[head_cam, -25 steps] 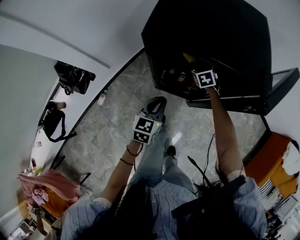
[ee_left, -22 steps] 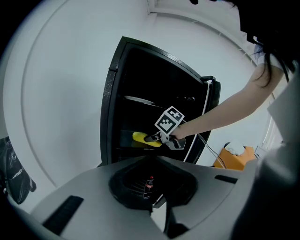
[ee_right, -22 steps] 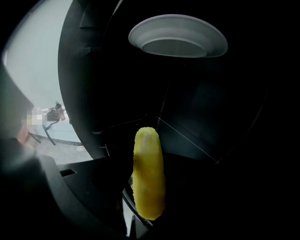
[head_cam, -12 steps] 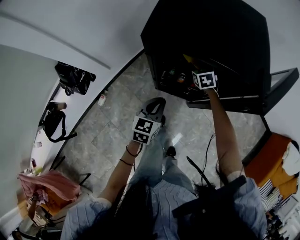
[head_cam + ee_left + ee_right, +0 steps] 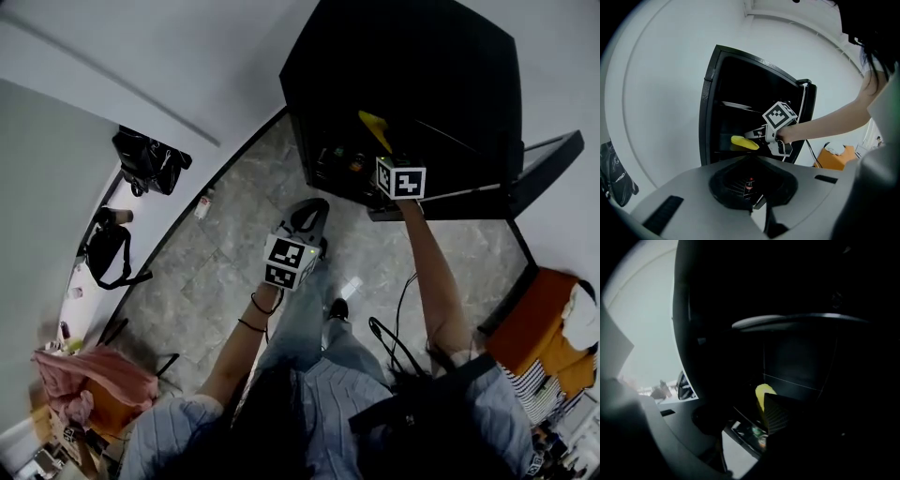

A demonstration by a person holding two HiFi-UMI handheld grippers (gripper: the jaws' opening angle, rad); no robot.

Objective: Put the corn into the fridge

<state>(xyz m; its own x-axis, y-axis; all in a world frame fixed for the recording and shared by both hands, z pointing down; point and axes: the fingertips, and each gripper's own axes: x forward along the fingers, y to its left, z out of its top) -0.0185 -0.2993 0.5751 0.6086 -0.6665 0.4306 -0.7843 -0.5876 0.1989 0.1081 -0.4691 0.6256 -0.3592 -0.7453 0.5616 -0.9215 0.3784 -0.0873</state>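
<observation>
One corn cob (image 5: 375,126) sat clamped in the jaws of the right gripper (image 5: 384,148), just inside the open front of the single black fridge (image 5: 422,75). The left gripper (image 5: 314,208), the second of two, hung outside with its jaws together and empty. Only its view showed the cob side-on beneath a shelf (image 5: 736,105).

Around you, grey marbled floor tiles (image 5: 217,270) run to a white wall (image 5: 187,66). Two black bags (image 5: 150,159) (image 5: 105,246) sit along its base at your left, a small bottle (image 5: 202,204) lying near them (label unreadable). A pink cloth (image 5: 94,375) is heaped lower left, and an orange surface (image 5: 536,345) shows at right.
</observation>
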